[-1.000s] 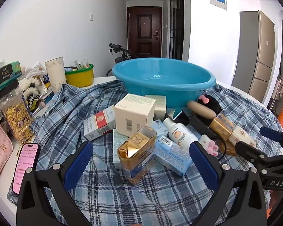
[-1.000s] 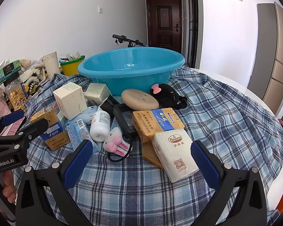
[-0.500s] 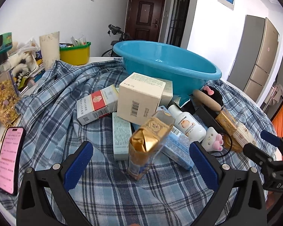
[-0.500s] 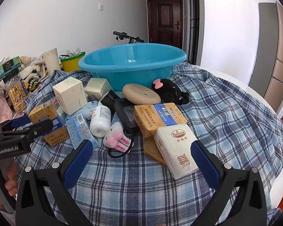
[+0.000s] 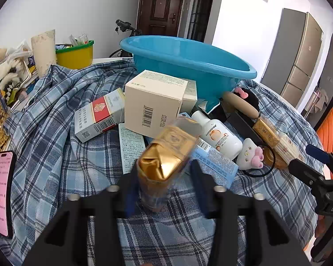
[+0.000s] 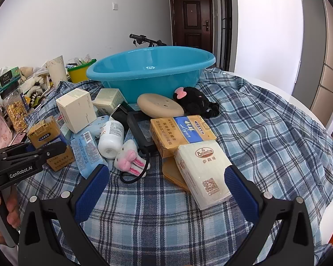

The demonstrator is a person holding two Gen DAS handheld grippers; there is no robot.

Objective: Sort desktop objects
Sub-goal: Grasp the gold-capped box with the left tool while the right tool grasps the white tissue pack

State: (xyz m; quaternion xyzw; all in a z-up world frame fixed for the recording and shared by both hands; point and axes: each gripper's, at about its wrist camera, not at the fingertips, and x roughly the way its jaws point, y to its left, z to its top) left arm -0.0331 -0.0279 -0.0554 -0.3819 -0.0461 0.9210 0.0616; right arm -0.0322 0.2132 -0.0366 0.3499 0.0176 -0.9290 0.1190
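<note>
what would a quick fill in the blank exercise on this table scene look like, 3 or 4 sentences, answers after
1. The left gripper has its fingers closed around the ____ pack.
2. The right gripper is ____ and holds nothing.
3. The white bottle lies on its ____ on the plaid cloth.
4. The big tub behind the pile is ____ in colour.

Missing words: gold; open; side; blue

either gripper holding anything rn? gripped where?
Left gripper: jaws closed on the gold pack's lower sides, foil top free. Right gripper: open, nothing held.
</note>
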